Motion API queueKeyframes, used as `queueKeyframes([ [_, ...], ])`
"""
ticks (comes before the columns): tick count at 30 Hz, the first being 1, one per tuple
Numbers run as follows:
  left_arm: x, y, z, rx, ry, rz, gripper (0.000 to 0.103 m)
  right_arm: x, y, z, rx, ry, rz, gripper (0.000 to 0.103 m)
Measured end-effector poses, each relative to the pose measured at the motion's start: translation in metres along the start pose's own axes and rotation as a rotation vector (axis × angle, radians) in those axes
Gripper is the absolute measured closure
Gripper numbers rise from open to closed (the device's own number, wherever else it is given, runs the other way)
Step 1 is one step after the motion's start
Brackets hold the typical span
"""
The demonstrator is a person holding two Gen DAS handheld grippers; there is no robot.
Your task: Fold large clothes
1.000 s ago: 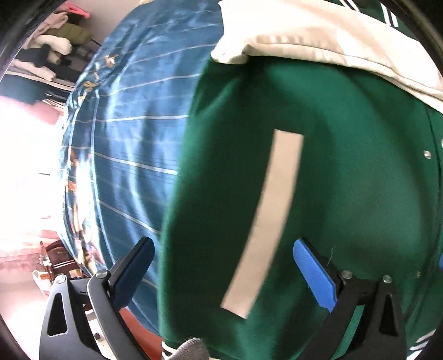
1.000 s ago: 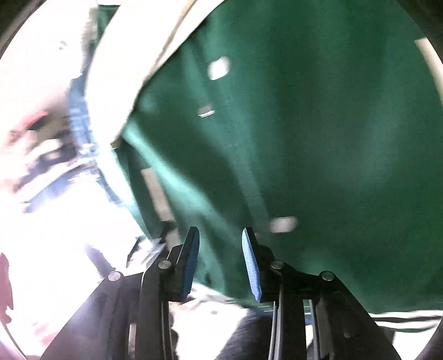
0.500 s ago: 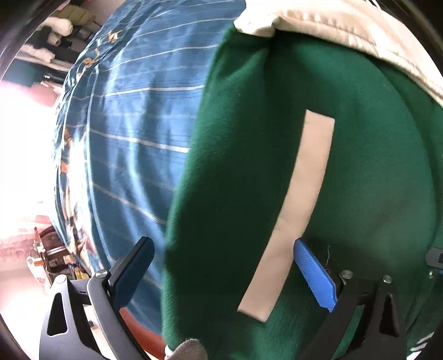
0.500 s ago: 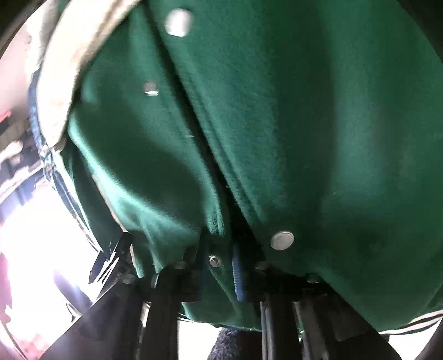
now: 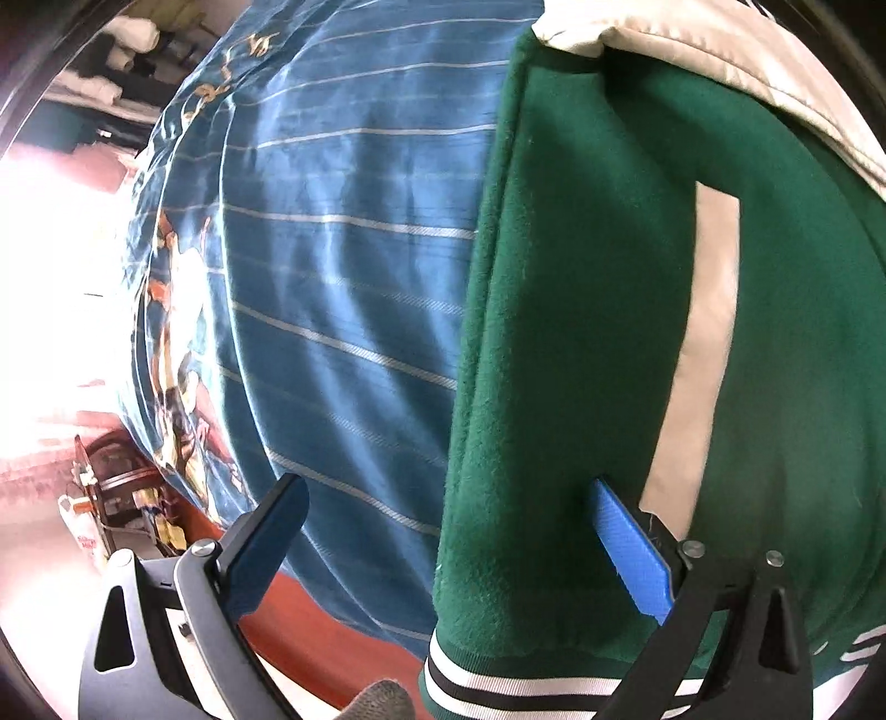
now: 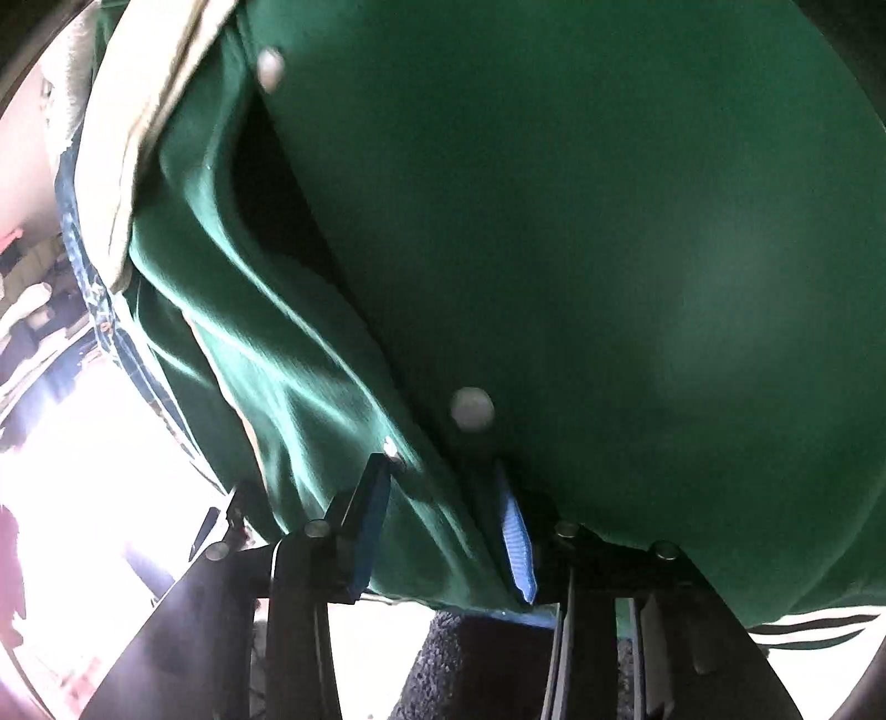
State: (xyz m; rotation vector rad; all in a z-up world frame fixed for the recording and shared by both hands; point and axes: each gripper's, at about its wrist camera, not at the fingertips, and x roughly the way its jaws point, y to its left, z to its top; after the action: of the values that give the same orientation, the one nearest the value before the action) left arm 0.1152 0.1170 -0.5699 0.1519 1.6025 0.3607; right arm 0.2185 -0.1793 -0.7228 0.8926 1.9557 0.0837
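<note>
A green varsity jacket (image 5: 581, 332) with a cream sleeve (image 5: 720, 61), a white pocket strip (image 5: 703, 343) and a striped hem (image 5: 498, 681) lies on a blue bedspread. My left gripper (image 5: 448, 548) is open wide and straddles the jacket's side edge near the hem, one finger over the bedspread and the other over the green cloth. In the right wrist view the jacket (image 6: 609, 249) fills the frame. My right gripper (image 6: 443, 537) has a fold of the snap front between its pads. Its jaws are opening, and the right pad's inner face shows bare.
The blue striped bedspread (image 5: 343, 277) covers the bed, with an orange-red layer (image 5: 310, 626) showing under its near edge. Cluttered shelving (image 5: 127, 498) stands beyond the bed at the left. Folded clothes (image 5: 127, 44) are piled far off. A gloved fingertip (image 5: 382, 700) shows at the bottom.
My left gripper slid sideways to the jacket's side edge, and the striped hem came into view. My right gripper sank onto the snap front, clamped it, then parted again.
</note>
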Motion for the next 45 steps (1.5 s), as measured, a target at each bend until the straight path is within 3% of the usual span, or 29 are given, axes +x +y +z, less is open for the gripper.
queueKeyframes([
  [1, 0.000, -0.002, -0.002, 0.007, -0.003, 0.003, 0.000, 0.006, -0.003, -0.003, -0.004, 0.016, -0.027, 0.096],
  [7, -0.004, -0.019, -0.003, 0.049, -0.007, 0.019, 0.000, 0.015, 0.017, -0.001, -0.014, 0.069, -0.056, 0.090],
  [9, -0.013, -0.022, 0.000, 0.046, -0.027, 0.015, 0.000, 0.003, 0.029, -0.006, -0.051, 0.031, -0.072, 0.077],
  [10, -0.017, -0.024, 0.002, 0.046, -0.036, 0.017, 0.000, -0.001, 0.033, -0.009, -0.066, 0.021, -0.071, 0.061],
  [11, -0.021, -0.025, 0.005, 0.049, -0.046, 0.020, 0.000, 0.000, 0.034, -0.010, -0.074, 0.025, -0.065, 0.054],
  [13, -0.028, -0.027, 0.011, 0.050, -0.068, 0.016, 0.000, 0.011, 0.044, -0.019, -0.111, 0.069, -0.067, 0.054],
  [15, -0.025, -0.032, 0.016, 0.043, -0.068, 0.011, 0.000, 0.034, 0.048, -0.028, -0.149, 0.100, -0.184, 0.060],
  [16, -0.019, -0.034, 0.018, 0.042, -0.055, 0.011, 0.000, 0.043, 0.047, -0.031, -0.159, 0.077, -0.260, 0.086],
  [18, 0.008, -0.047, 0.019, 0.082, -0.016, 0.033, 0.000, 0.048, 0.050, -0.031, -0.159, 0.056, -0.282, 0.086],
  [22, 0.021, -0.052, 0.015, 0.065, -0.057, 0.028, 0.000, 0.032, 0.067, -0.034, -0.108, 0.068, -0.269, 0.084],
  [24, 0.021, -0.053, 0.013, 0.062, -0.075, 0.026, 0.000, 0.009, 0.074, -0.036, -0.133, 0.013, -0.254, 0.080],
  [26, 0.022, -0.053, 0.013, 0.064, -0.090, 0.008, 0.000, -0.021, 0.075, -0.033, -0.162, -0.061, -0.247, 0.062],
  [28, 0.028, -0.048, 0.019, 0.049, -0.060, -0.052, 0.000, -0.040, 0.083, -0.032, -0.159, -0.124, -0.249, 0.056],
  [30, 0.031, -0.037, 0.029, 0.009, 0.009, -0.116, 0.000, -0.059, 0.085, -0.030, -0.152, -0.178, -0.247, 0.056],
  [32, 0.018, -0.028, 0.036, -0.032, 0.010, -0.096, 0.000, -0.075, 0.078, -0.025, -0.127, -0.226, -0.249, 0.054],
  [38, -0.043, -0.012, 0.089, -0.103, -0.165, -0.006, 0.000, -0.131, 0.069, 0.004, -0.059, -0.378, -0.248, 0.052],
  [41, -0.048, -0.012, 0.129, -0.145, -0.232, 0.036, 0.000, -0.173, 0.048, 0.019, 0.023, -0.527, -0.251, 0.053],
  [42, -0.045, -0.011, 0.139, -0.154, -0.241, 0.049, 0.000, -0.188, 0.040, 0.026, 0.057, -0.591, -0.260, 0.055],
  [44, -0.039, -0.014, 0.162, -0.172, -0.271, 0.063, 0.000, -0.217, 0.025, 0.044, 0.108, -0.681, -0.270, 0.069],
  [45, -0.034, -0.010, 0.172, -0.169, -0.283, 0.072, 0.000, -0.233, 0.013, 0.058, 0.129, -0.721, -0.266, 0.069],
])
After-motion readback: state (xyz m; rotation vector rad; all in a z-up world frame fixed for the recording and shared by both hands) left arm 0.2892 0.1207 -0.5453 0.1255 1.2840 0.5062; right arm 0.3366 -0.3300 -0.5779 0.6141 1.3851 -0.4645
